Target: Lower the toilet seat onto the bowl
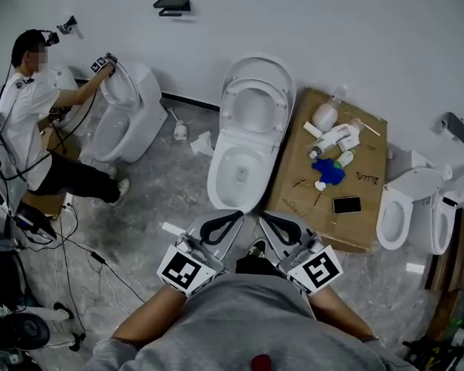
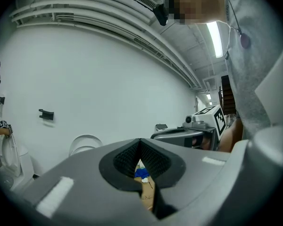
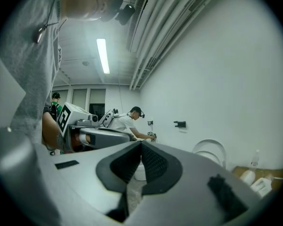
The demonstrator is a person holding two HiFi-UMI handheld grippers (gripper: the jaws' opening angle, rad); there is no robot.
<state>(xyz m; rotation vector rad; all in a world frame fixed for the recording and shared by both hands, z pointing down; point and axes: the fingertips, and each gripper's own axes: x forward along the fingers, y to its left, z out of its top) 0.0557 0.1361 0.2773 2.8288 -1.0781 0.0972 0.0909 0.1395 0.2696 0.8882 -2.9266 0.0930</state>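
Head view first: the toilet seat (image 1: 230, 113) stands upright, leaning back with the lid against the wall, and the bowl (image 1: 216, 168) lies open below it. So the lowering has not begun; by my reading this is the reach-in. The left gripper (image 1: 236, 216) and right gripper (image 1: 267, 218) sit side by side, low in the picture, just short of the bowl's front edge and well apart from the seat. A flat cardboard sheet (image 1: 294, 184) lies beside the bowl.

Left gripper view: jaws pressed together at the tips, nothing pinched. The seat (image 2: 82, 145) shows as a pale arc off to the left, far beyond the tips.

Right gripper view: jaws shut tight too, and empty. The seat (image 3: 208, 153) is off to the right, distant against the wall.

Next move, I'd judge: carry a gripper forward over the bowl to the seat's top edge, catch it, then tip it forward and down gently.
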